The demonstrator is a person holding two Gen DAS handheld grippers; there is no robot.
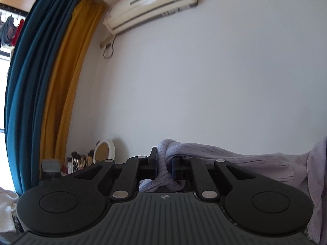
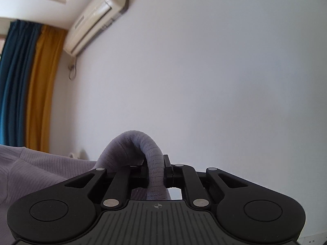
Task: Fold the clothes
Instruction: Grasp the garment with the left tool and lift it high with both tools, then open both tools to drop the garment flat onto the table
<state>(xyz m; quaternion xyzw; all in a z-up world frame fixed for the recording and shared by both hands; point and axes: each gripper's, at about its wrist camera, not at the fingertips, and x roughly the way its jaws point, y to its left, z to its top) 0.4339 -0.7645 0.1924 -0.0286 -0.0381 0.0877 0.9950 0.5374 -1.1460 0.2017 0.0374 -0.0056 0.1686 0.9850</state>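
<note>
- Your left gripper (image 1: 164,168) is clamped on a bunched fold of a pale lilac ribbed knit sweater (image 1: 235,161), which is held up in the air in front of a plain white wall (image 1: 204,71).
- Your right gripper (image 2: 156,173) is pinched tight on a thick rolled edge of the same sweater (image 2: 40,169); the roll arches up over the jaws.
- Between your two grips the knit stretches across, sagging a little, with more fabric hanging down at the far right of the left wrist view.
- Behind, on the left, hang teal and mustard curtains (image 1: 40,81); an air conditioner (image 1: 151,4) is mounted high on the wall, and a round mirror (image 1: 104,150) stands among makeup brushes (image 1: 78,160) lower down.
- Risk: both holds are on bunched cloth, not a flat edge. A quick swing or shake could pull the knit out of one grip, or leave it twisted so the fold lands crooked.
- Risk: the hanging fabric could sweep the mirror and brushes if you drift left.
</note>
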